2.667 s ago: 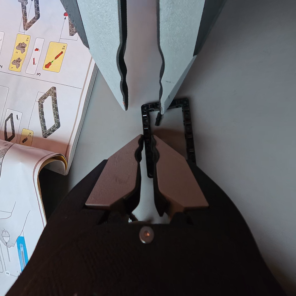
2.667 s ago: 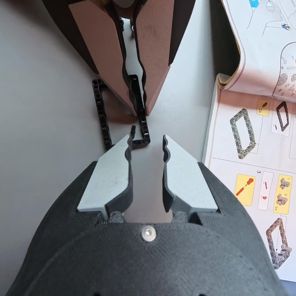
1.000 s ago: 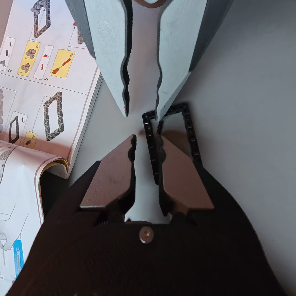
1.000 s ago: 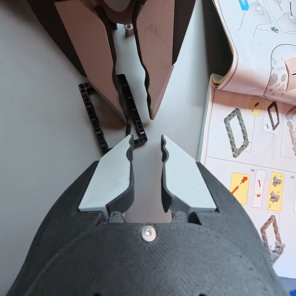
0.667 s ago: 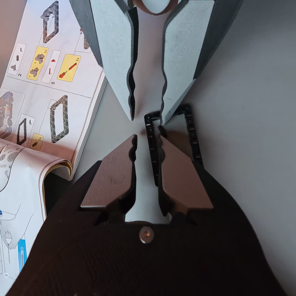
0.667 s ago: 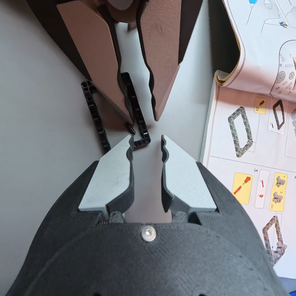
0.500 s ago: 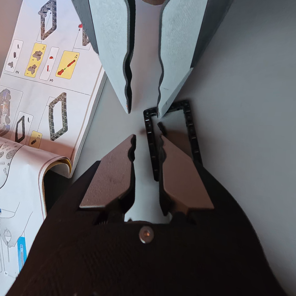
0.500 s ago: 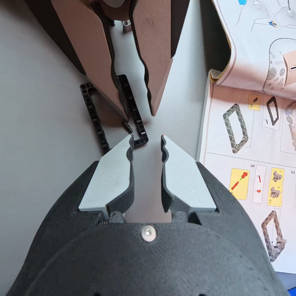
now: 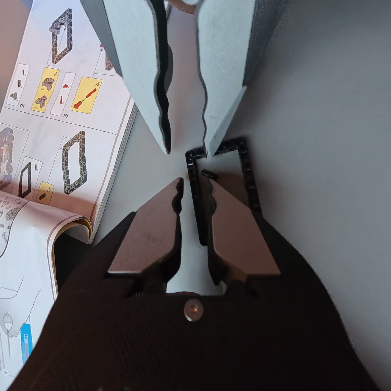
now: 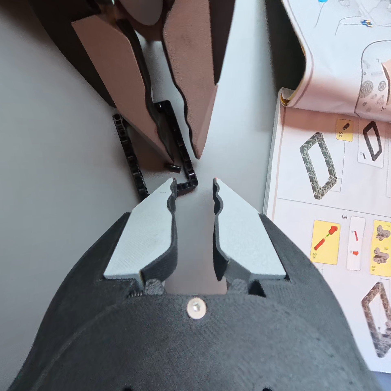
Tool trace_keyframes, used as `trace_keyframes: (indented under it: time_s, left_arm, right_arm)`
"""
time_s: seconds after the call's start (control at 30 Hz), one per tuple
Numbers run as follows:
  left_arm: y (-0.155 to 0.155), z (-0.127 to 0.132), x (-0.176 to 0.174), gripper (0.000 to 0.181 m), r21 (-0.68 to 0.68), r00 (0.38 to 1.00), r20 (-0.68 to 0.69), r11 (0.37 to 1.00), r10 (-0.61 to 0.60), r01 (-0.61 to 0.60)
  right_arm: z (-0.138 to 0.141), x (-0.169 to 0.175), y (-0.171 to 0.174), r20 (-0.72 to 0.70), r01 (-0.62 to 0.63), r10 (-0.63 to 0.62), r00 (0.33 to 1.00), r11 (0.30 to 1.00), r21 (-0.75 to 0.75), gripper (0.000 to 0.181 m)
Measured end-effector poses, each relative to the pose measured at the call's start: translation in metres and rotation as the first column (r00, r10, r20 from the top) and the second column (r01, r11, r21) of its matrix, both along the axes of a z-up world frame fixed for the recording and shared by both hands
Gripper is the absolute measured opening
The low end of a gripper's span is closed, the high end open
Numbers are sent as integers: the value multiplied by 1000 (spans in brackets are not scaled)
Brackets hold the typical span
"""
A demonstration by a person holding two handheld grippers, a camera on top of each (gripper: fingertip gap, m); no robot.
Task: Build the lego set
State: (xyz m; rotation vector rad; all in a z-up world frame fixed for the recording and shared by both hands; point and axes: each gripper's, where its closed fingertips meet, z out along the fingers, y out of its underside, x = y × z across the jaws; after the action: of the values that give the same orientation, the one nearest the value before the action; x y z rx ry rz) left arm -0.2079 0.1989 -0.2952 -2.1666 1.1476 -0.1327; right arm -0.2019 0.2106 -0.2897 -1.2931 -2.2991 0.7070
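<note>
White booklet (image 9: 63, 118) pages lie open at the left, then the brown left gripper (image 9: 195, 184), parted and empty, straddles one long side of the black frame (image 9: 247, 175) flat on the grey table (image 9: 317, 148), a small black pin (image 9: 208, 174) inside it, facing the grey right gripper (image 10: 193, 183), also parted and empty.

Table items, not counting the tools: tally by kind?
Black frame: 1
Small black pin: 1
Instruction booklet: 1
Total: 3
</note>
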Motion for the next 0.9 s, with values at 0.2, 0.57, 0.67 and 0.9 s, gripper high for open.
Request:
trace_keyframes:
  time_s: [0.2, 0.57, 0.67, 0.9]
  left_arm:
    - [3, 0, 1, 22, 5, 1000, 7, 1000, 12, -12]
    - [-1, 2, -2, 33, -1, 1000, 0, 1000, 11, -11]
    - [0, 2, 3, 32, -1, 1000, 15, 1000, 5, -5]
    - [1, 1, 8, 30, 4, 1000, 22, 1000, -2, 2]
  right_arm:
    - [-1, 6, 6, 29, 29, -25, 999, 988, -150, 30]
    - [-3, 12, 2, 40, 16, -9, 999, 986, -166, 28]
    - [-3, 11, 0, 44, 14, -6, 999, 984, -175, 28]
    - [-3, 9, -7, 35, 1, 5, 999, 985, -173, 25]
